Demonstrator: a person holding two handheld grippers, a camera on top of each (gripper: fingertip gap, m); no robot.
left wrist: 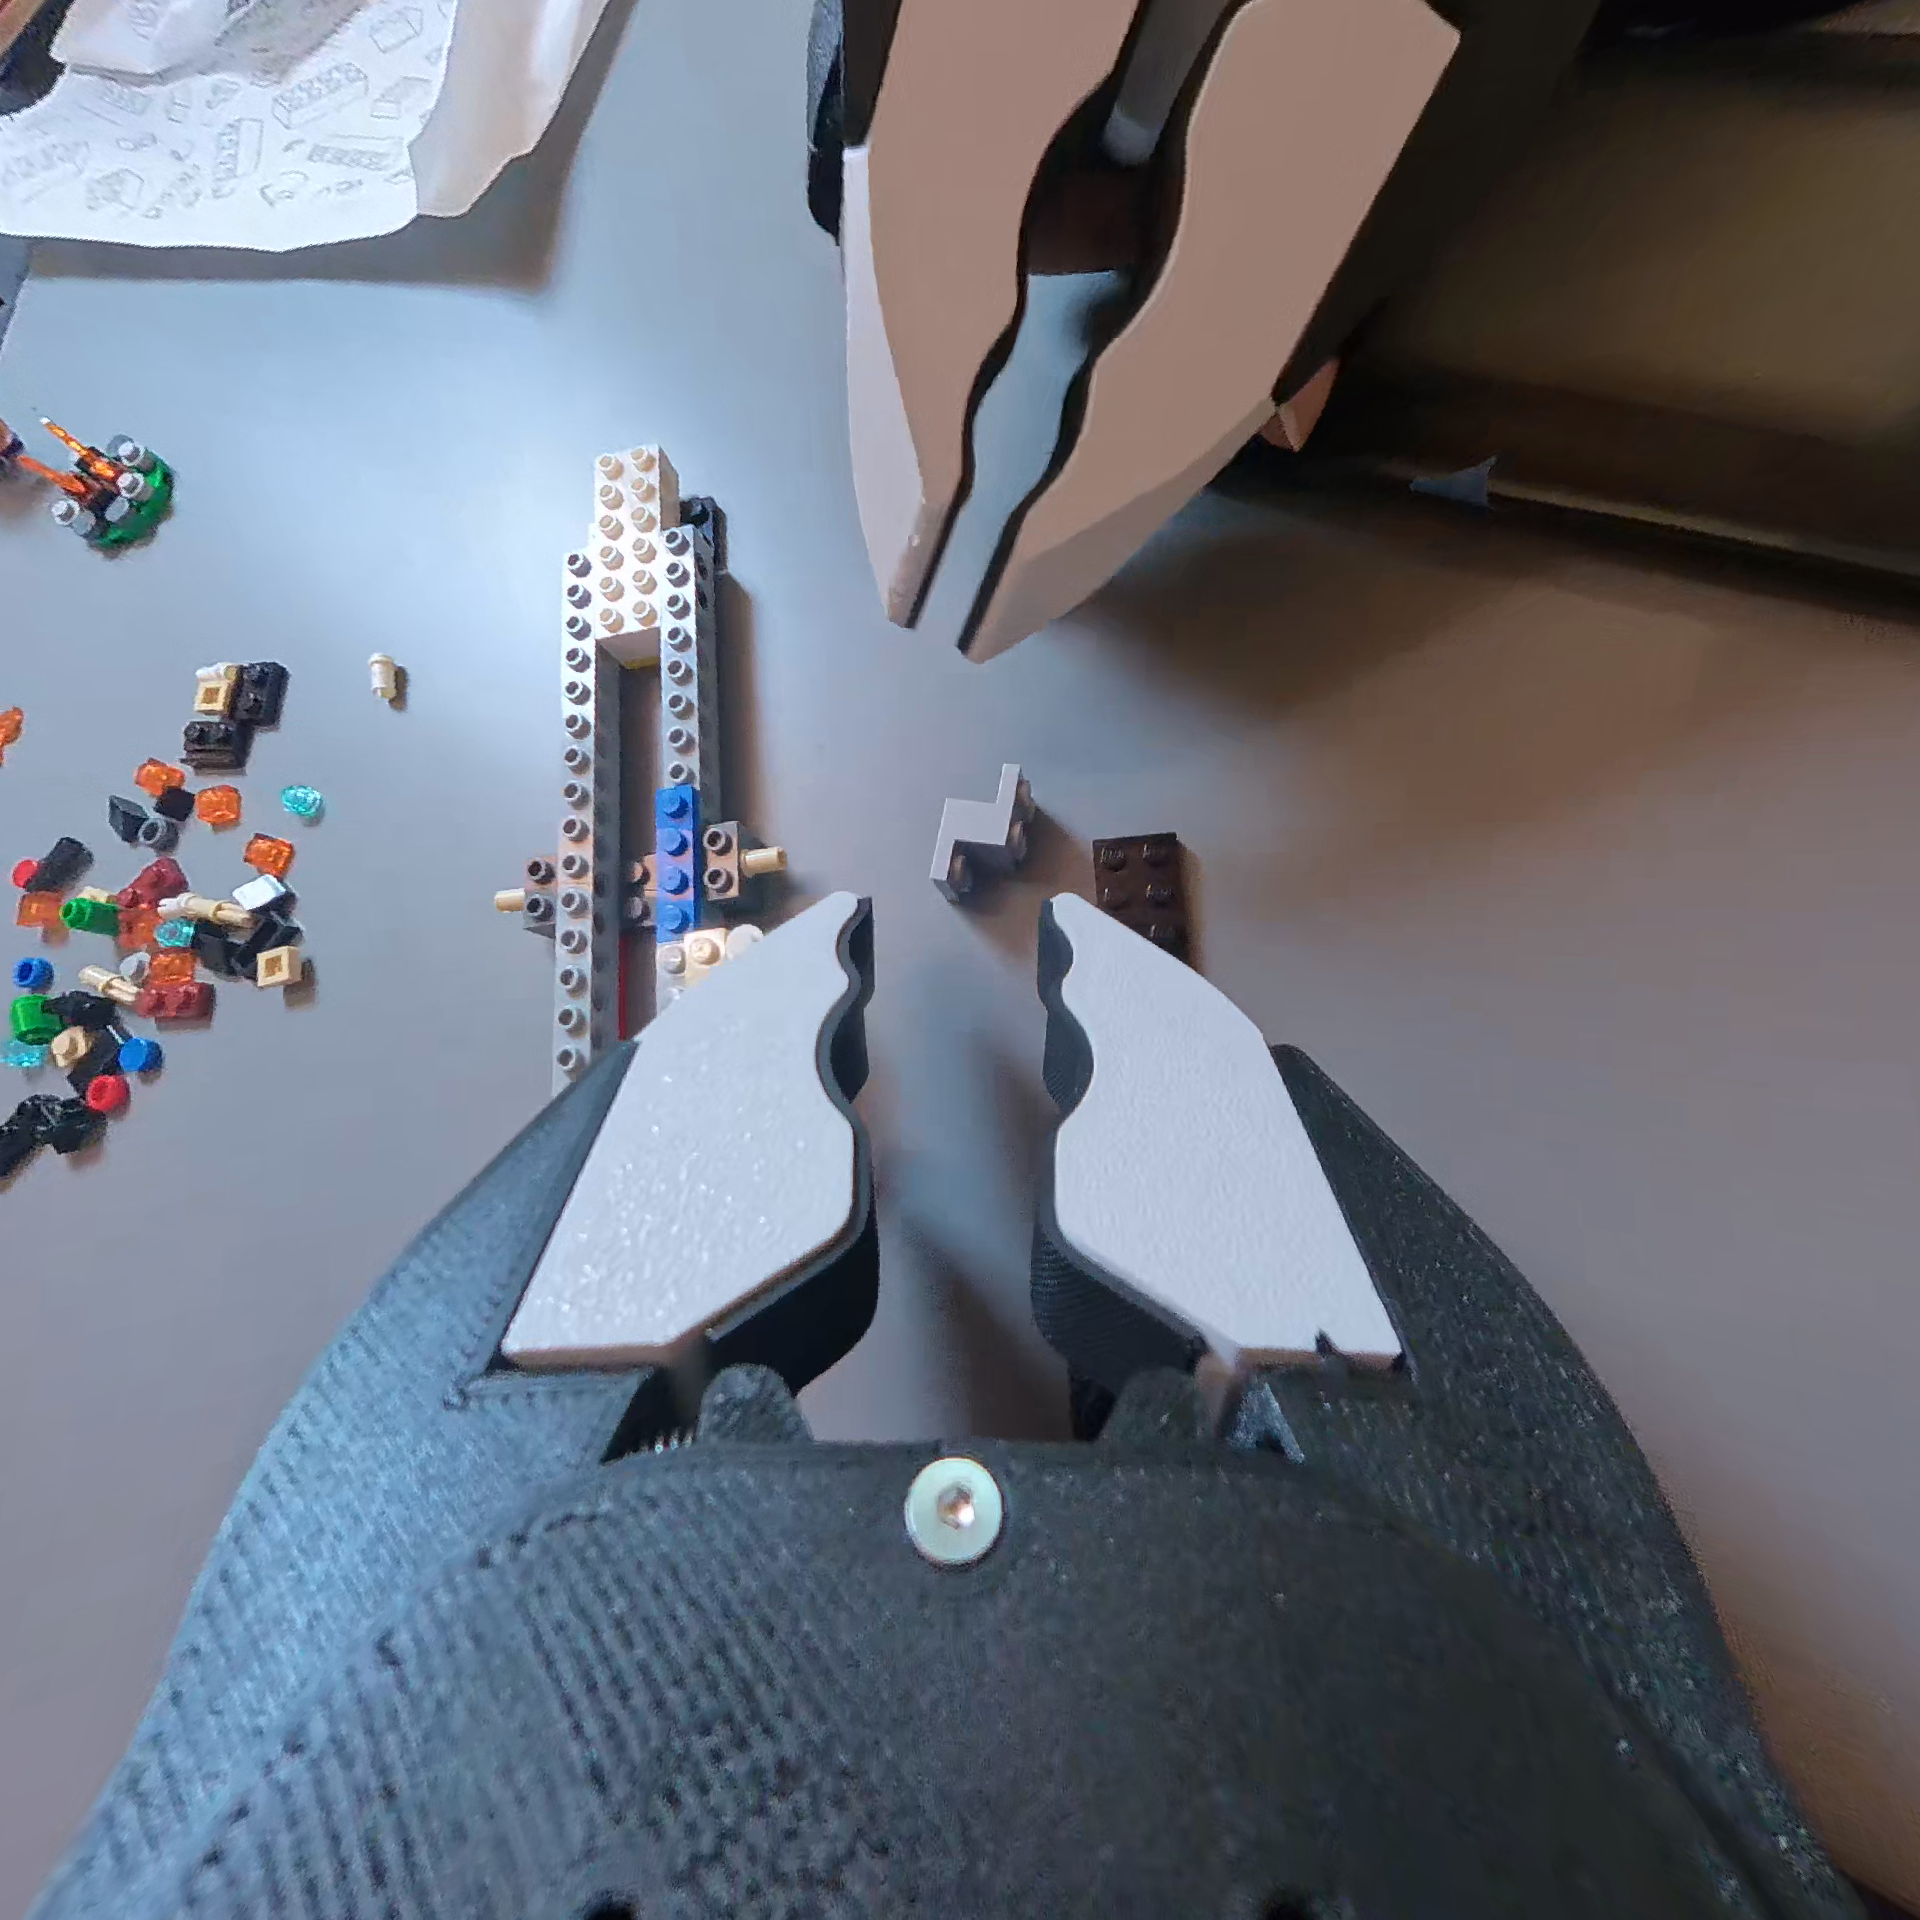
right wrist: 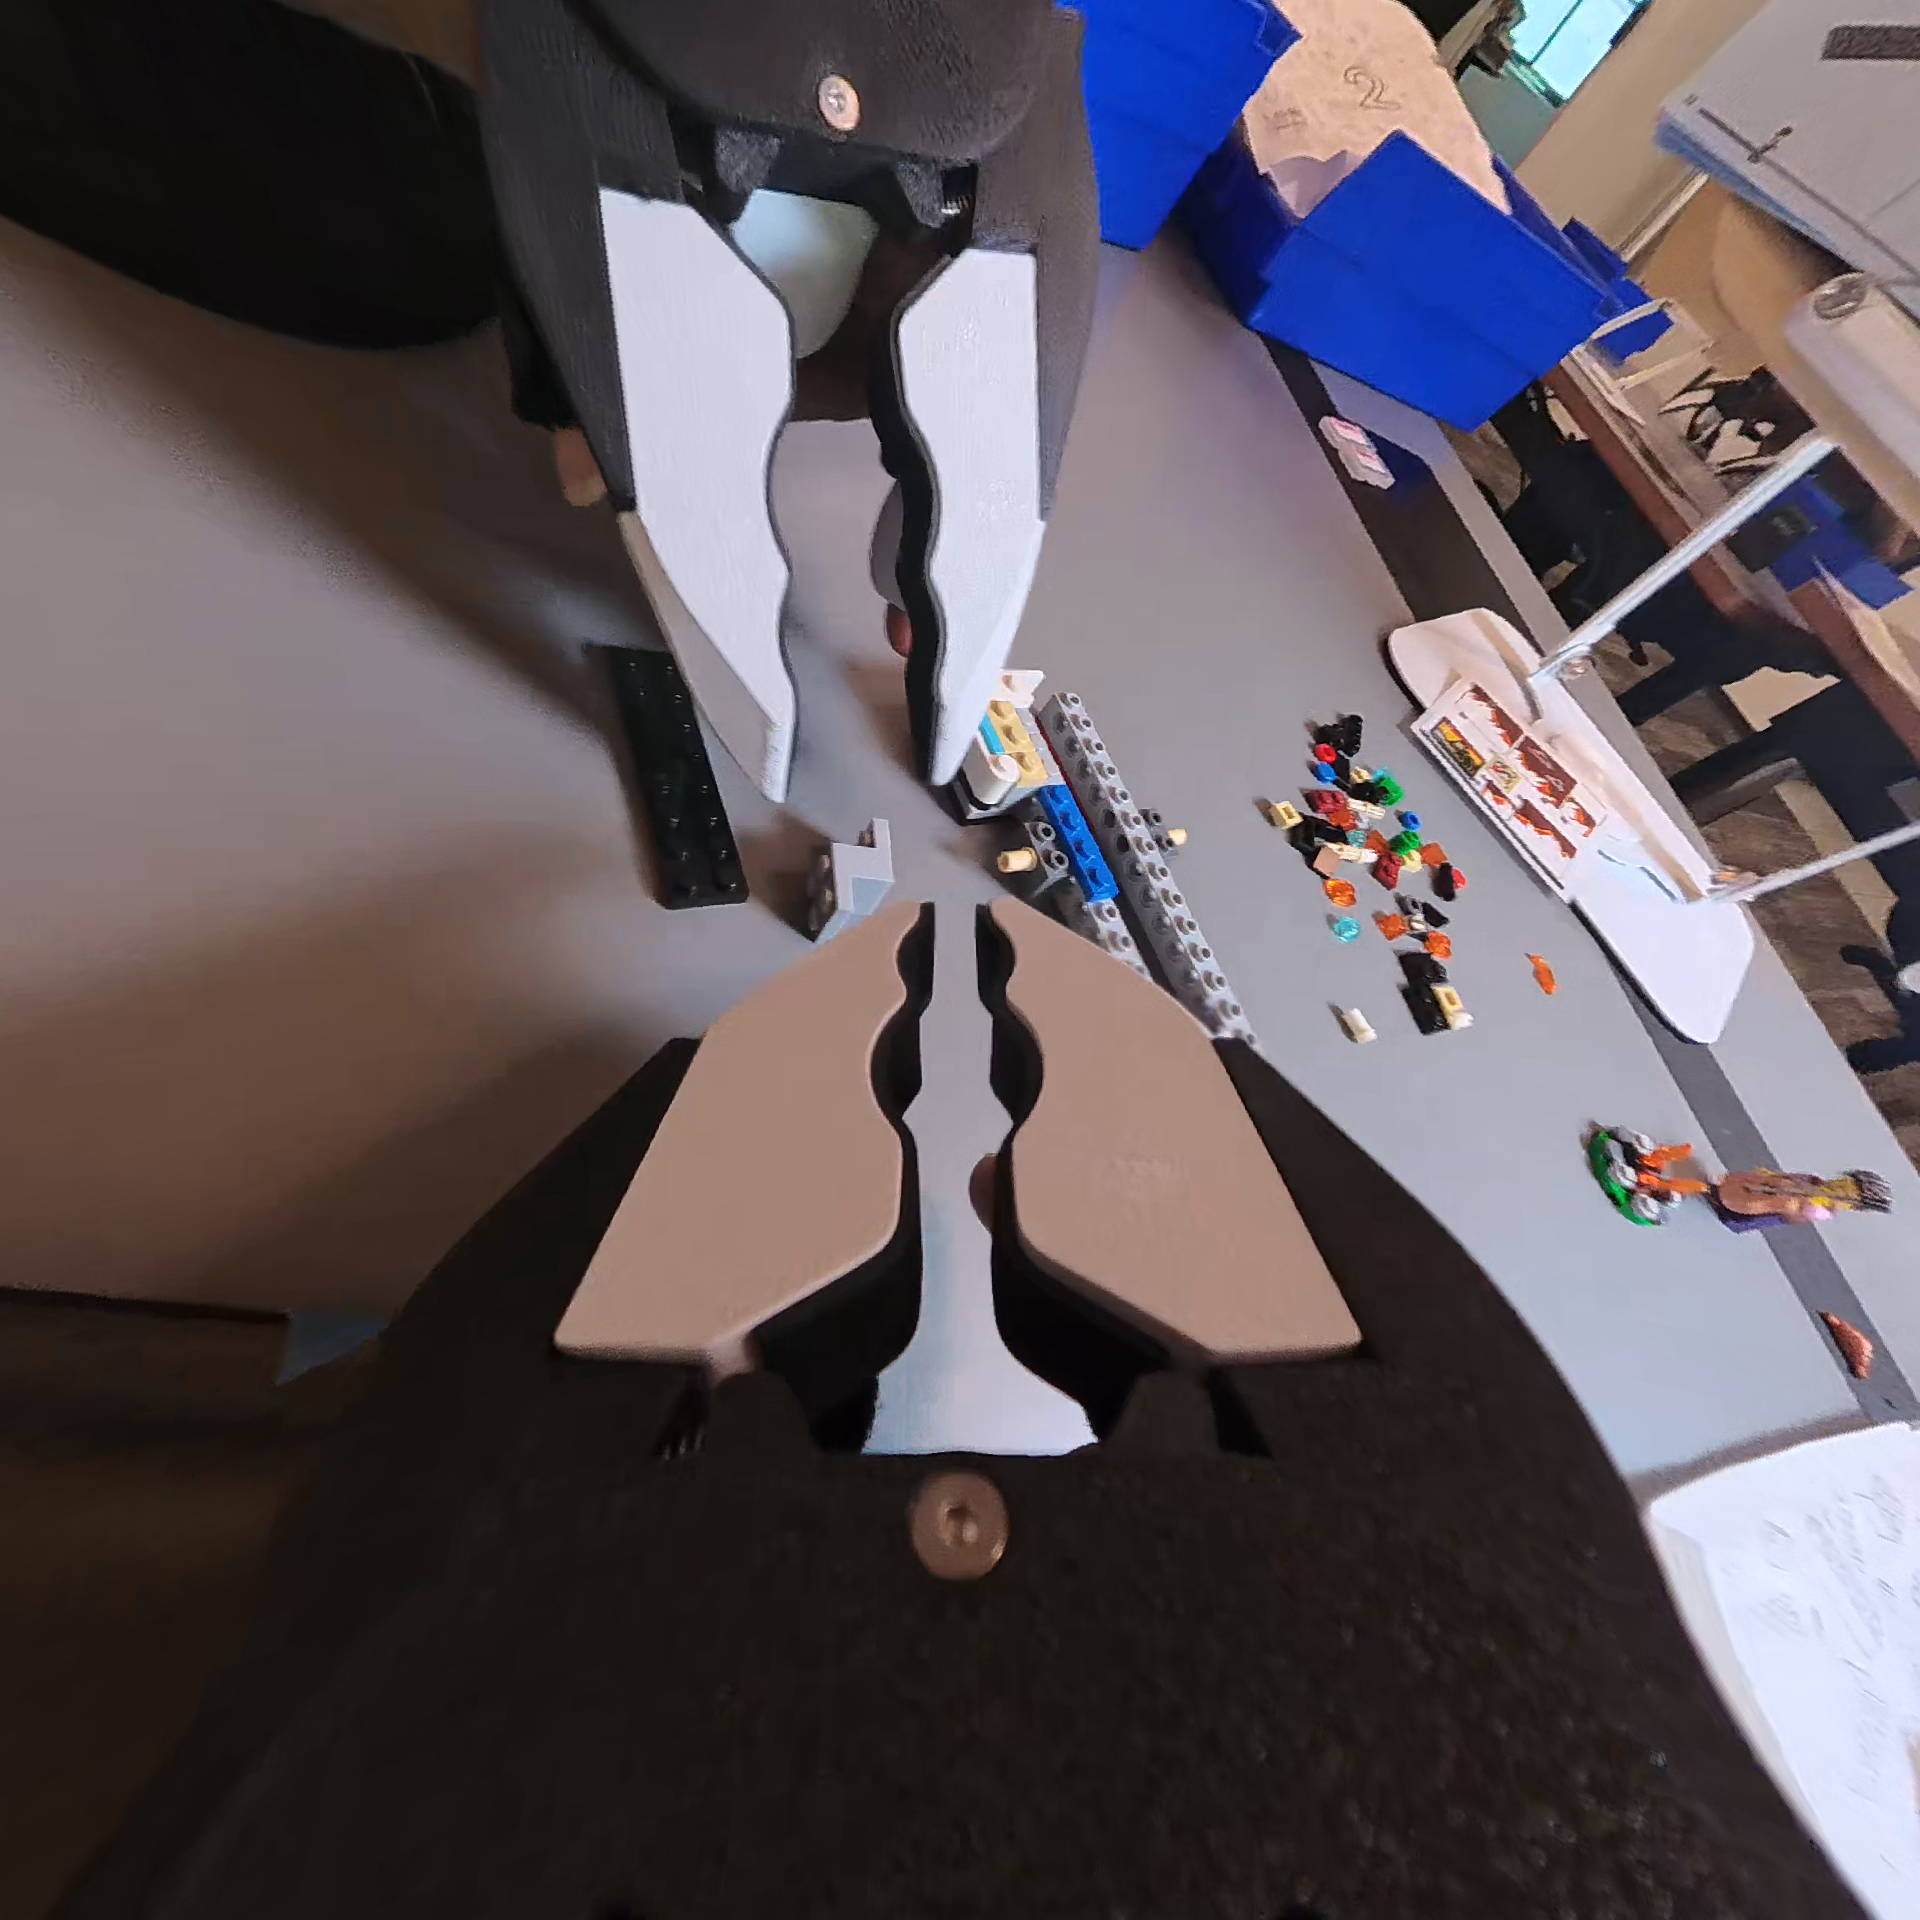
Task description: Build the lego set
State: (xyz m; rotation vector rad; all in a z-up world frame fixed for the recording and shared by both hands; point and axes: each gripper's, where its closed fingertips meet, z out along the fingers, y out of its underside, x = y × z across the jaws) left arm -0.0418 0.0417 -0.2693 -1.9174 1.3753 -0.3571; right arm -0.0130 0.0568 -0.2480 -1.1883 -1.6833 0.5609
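A long grey Lego frame (left wrist: 634, 748) with a blue brick and tan studs lies on the grey table; it also shows in the right wrist view (right wrist: 1122, 873). A small grey bracket piece (left wrist: 982, 836) and a dark plate (left wrist: 1143, 883) lie just ahead of my left gripper (left wrist: 956, 920), which is open and empty. My right gripper (right wrist: 956, 914) has tan fingers a narrow gap apart, empty, pointing at the bracket (right wrist: 857, 873) from the far side. It hovers above the table in the left wrist view (left wrist: 940, 623). The left gripper (right wrist: 862, 774) faces it.
Several loose small pieces (left wrist: 156, 914) lie left of the frame, with a small green and orange build (left wrist: 109, 494) and an instruction sheet (left wrist: 208, 125) beyond. Blue bins (right wrist: 1351, 239), a white lamp base (right wrist: 1662, 935) and a minifigure (right wrist: 1766, 1195) stand along the table edge. The left gripper's tips are roughly 5 cm from the right gripper's.
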